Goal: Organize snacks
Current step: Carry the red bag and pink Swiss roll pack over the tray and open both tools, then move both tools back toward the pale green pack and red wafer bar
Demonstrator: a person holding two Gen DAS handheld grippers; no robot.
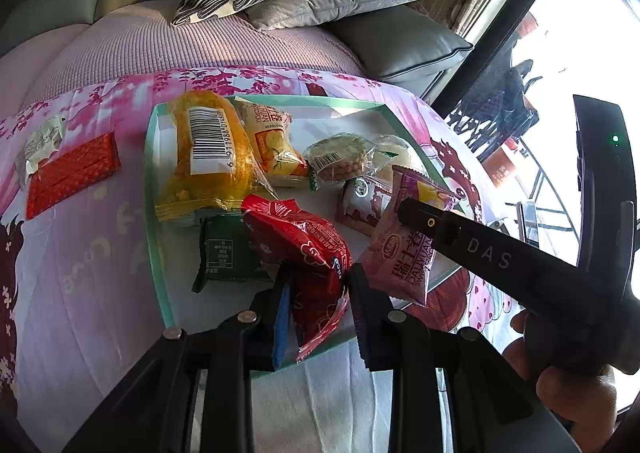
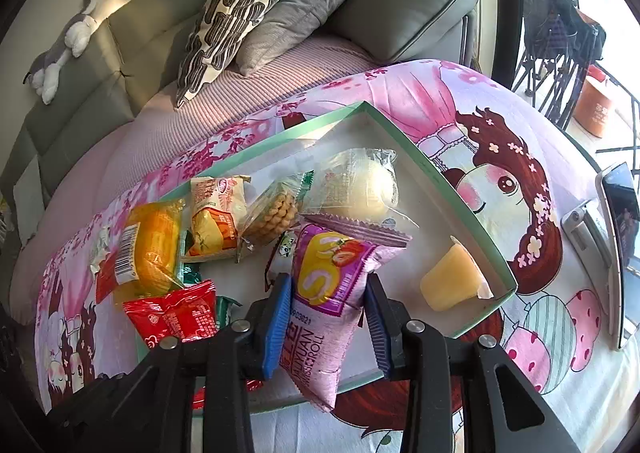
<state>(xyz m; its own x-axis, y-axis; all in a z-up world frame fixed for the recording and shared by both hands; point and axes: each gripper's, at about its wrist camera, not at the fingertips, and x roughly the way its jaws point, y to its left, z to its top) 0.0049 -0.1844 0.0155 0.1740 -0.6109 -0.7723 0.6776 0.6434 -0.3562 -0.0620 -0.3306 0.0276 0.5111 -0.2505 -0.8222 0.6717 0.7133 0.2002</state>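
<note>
A shallow green-rimmed tray (image 1: 150, 189) (image 2: 452, 169) on a pink cartoon cloth holds several snack packs. My left gripper (image 1: 318, 285) is shut on a red snack packet (image 1: 308, 253), held over the tray's near edge. My right gripper (image 2: 328, 293) is shut on a pink Swiss roll packet (image 2: 332, 293), also seen in the left wrist view (image 1: 400, 253), over the tray. In the tray lie an orange cake pack (image 1: 208, 157), a yellow packet (image 1: 274, 141), a biscuit pack (image 2: 272, 213), a clear bun pack (image 2: 360, 185), a green packet (image 1: 224, 253) and a yellow jelly cup (image 2: 452, 281).
A red packet (image 1: 72, 173) and a pale wrapped snack (image 1: 40, 145) lie on the cloth left of the tray. Sofa cushions (image 2: 240, 13) stand behind. A phone on a stand (image 2: 616, 221) is at the right. A plush toy (image 2: 64, 45) lies on the sofa back.
</note>
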